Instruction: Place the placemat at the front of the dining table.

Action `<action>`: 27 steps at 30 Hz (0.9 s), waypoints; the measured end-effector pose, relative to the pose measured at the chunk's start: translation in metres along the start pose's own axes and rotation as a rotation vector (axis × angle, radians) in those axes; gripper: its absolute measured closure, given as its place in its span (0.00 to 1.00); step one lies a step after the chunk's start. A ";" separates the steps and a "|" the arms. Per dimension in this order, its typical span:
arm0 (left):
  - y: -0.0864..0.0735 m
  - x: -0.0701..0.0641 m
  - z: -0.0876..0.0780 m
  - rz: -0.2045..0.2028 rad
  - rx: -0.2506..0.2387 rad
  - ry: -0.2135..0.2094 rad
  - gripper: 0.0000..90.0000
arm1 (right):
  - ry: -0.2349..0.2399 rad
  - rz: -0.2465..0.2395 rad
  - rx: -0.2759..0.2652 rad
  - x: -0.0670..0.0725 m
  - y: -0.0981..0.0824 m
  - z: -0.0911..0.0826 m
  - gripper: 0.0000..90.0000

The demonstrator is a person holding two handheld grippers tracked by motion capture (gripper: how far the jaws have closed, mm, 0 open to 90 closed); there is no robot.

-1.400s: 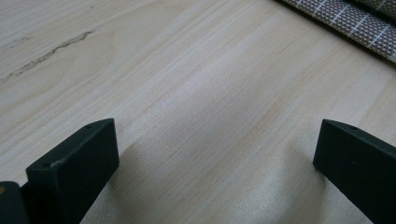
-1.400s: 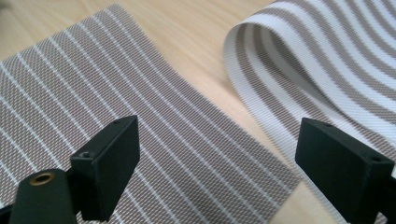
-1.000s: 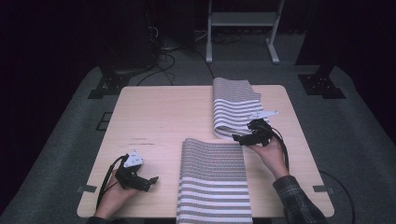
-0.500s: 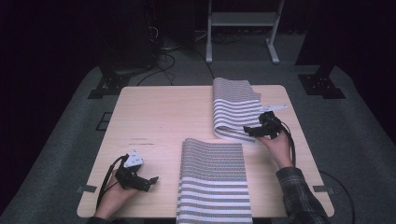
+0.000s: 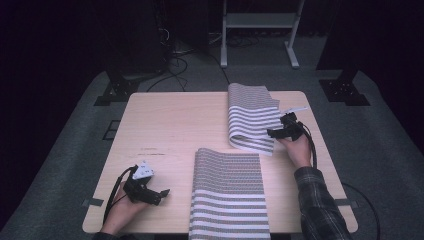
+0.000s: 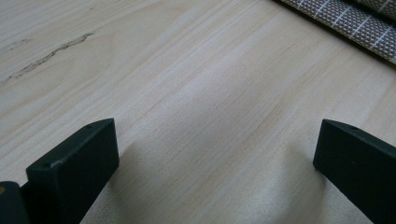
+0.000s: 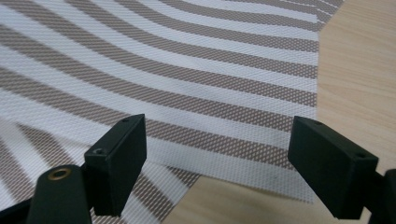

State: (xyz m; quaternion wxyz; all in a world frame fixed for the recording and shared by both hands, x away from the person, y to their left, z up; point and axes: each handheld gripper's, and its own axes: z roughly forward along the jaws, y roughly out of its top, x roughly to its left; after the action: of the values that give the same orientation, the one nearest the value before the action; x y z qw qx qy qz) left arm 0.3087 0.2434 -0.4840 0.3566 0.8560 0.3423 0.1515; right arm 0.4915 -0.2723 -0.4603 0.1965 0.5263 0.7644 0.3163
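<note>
A: Left hand-held gripper (image 5: 161, 192)?
B: Low over bare table (image 5: 170, 125), jaws wide apart, nothing between.
A: Right hand-held gripper (image 5: 270, 133)?
B: Jaws spread, hovering at the far striped cloth (image 5: 250, 117), at its near right corner.
A: Near striped cloth (image 5: 227, 195)?
B: Flat, overhanging the front edge.

The left hand (image 5: 122, 210) rests low near the table's front left corner, its left gripper (image 5: 160, 194) with jaws spread wide. The right hand (image 5: 298, 150) reaches forward, its right gripper (image 5: 272, 134) likewise gaping, pointing leftward.
</note>
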 end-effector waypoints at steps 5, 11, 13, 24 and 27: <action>0.000 0.000 0.000 0.001 0.000 -0.001 0.00 | -0.003 0.041 0.007 -0.007 -0.004 0.006 0.22; 0.000 0.000 0.000 0.002 0.000 -0.002 0.00 | -0.041 0.046 0.025 -0.012 -0.009 0.011 0.21; 0.000 0.000 0.000 0.002 0.000 -0.002 0.00 | -0.054 0.040 0.027 -0.011 -0.008 0.011 0.19; 0.000 0.000 0.000 0.003 0.000 -0.002 0.00 | -0.044 0.048 0.018 -0.012 -0.010 0.010 0.28; 0.000 0.000 0.000 0.003 0.000 -0.002 0.00 | -0.033 0.035 0.019 -0.010 -0.010 0.009 0.36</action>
State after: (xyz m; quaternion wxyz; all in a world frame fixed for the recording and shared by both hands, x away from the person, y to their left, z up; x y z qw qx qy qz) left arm 0.3086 0.2434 -0.4840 0.3568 0.8566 0.3407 0.1511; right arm 0.4941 -0.2821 -0.4736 0.1984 0.5465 0.7548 0.3039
